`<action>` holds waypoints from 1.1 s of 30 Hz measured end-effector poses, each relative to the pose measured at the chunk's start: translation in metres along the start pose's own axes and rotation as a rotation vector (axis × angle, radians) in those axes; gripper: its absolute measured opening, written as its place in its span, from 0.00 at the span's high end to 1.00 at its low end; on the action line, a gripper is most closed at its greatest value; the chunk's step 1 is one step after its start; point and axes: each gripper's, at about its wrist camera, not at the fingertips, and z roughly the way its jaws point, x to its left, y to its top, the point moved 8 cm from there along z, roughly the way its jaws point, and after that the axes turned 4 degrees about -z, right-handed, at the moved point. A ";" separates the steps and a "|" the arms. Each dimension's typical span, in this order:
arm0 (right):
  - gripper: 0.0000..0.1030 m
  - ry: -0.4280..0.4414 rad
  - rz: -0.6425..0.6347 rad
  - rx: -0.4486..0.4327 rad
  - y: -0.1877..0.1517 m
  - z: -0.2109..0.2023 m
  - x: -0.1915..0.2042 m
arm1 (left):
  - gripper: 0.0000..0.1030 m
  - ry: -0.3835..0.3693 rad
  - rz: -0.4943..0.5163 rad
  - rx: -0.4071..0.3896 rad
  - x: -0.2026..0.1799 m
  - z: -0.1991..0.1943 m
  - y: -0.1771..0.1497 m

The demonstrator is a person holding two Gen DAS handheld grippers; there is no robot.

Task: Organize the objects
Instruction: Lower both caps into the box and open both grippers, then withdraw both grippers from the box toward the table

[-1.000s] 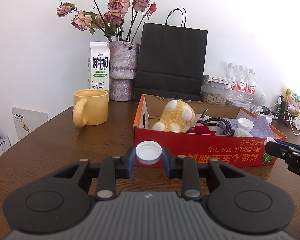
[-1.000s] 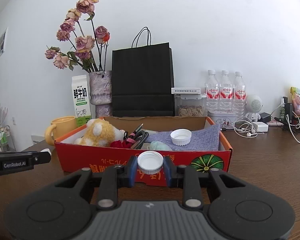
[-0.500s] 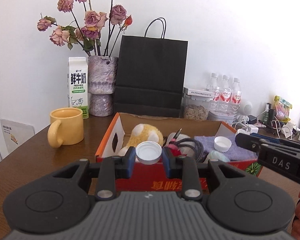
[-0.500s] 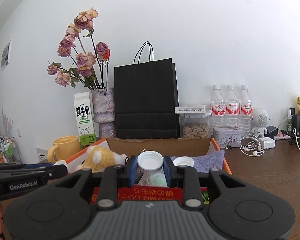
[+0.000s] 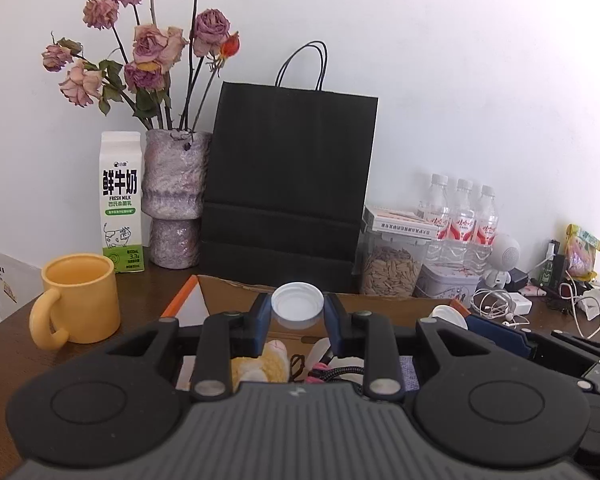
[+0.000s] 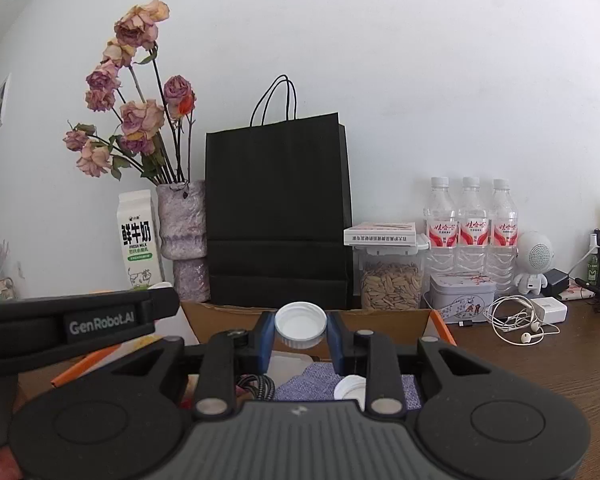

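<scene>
left gripper: white cap, round, ribbed | right gripper: white lid

Two white plastic caps, one clamped open side up in each gripper, the other likewise, held above an open cardboard box of toys, cable and cloth.

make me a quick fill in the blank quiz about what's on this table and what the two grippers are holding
1. Each gripper is shut on a white ____.
2. The milk carton stands behind the ____ mug.
3. The bag against the wall is ____ in colour.
4. Beside the jar of seeds stand ____ water bottles.

Missing words: cap; yellow; black; three
</scene>
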 end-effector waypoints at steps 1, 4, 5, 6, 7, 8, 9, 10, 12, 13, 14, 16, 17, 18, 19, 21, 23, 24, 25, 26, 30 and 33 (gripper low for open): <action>0.74 0.001 -0.002 0.011 -0.002 0.004 -0.002 | 0.71 0.003 0.009 0.006 0.000 0.005 -0.003; 0.73 -0.003 0.003 0.043 -0.009 0.012 -0.008 | 0.57 0.000 0.017 0.011 0.004 0.011 -0.004; 0.68 -0.005 0.009 0.055 -0.011 0.015 -0.010 | 0.31 -0.002 0.012 0.006 0.005 0.011 -0.003; 0.48 -0.010 0.013 0.067 -0.013 0.016 -0.012 | 0.00 0.002 0.009 -0.006 0.007 0.010 -0.001; 0.35 -0.016 0.017 0.073 -0.014 0.017 -0.014 | 0.00 0.011 0.009 -0.032 0.009 0.007 0.001; 0.09 -0.027 0.019 0.072 -0.016 0.016 -0.016 | 0.00 0.019 0.010 -0.062 0.011 0.004 0.003; 0.00 -0.040 0.016 0.066 -0.016 0.015 -0.017 | 0.00 0.022 0.014 -0.068 0.012 0.003 0.004; 0.00 -0.049 0.011 0.071 -0.017 0.014 -0.018 | 0.00 0.020 0.016 -0.060 0.013 0.003 0.005; 0.00 -0.052 0.009 0.094 -0.019 0.015 -0.019 | 0.00 0.014 0.007 -0.031 0.015 0.005 0.004; 0.00 -0.047 0.010 0.099 -0.021 0.015 -0.019 | 0.00 0.015 0.001 -0.018 0.017 0.007 0.004; 0.00 -0.046 0.010 0.107 -0.022 0.015 -0.019 | 0.00 0.022 -0.002 -0.008 0.019 0.008 0.003; 0.00 -0.049 0.004 0.122 -0.025 0.013 -0.018 | 0.00 0.034 -0.001 0.020 0.022 0.008 0.001; 0.00 -0.051 0.002 0.124 -0.026 0.011 -0.018 | 0.00 0.036 0.007 0.040 0.023 0.007 -0.001; 0.00 -0.054 0.000 0.125 -0.027 0.009 -0.018 | 0.00 0.032 0.014 0.053 0.024 0.005 -0.001; 0.00 -0.056 -0.002 0.124 -0.027 0.005 -0.018 | 0.00 0.024 0.022 0.065 0.024 0.001 -0.002; 0.00 -0.053 -0.007 0.128 -0.029 -0.005 -0.017 | 0.00 0.009 0.031 0.081 0.027 -0.011 -0.005; 0.00 -0.049 -0.010 0.131 -0.032 -0.019 -0.015 | 0.00 0.020 0.034 0.089 0.033 -0.029 -0.010; 0.00 -0.045 -0.012 0.130 -0.032 -0.027 -0.014 | 0.00 0.024 0.039 0.098 0.035 -0.037 -0.014; 0.00 -0.039 -0.015 0.126 -0.033 -0.037 -0.012 | 0.00 0.024 0.043 0.110 0.038 -0.047 -0.018; 0.00 -0.031 -0.018 0.123 -0.034 -0.048 -0.009 | 0.00 0.021 0.043 0.114 0.039 -0.055 -0.023; 0.00 -0.011 -0.016 0.118 -0.040 -0.094 0.002 | 0.00 0.011 0.050 0.159 0.045 -0.096 -0.048; 0.00 -0.004 0.000 0.126 -0.049 -0.127 0.009 | 0.00 0.003 0.045 0.193 0.049 -0.124 -0.063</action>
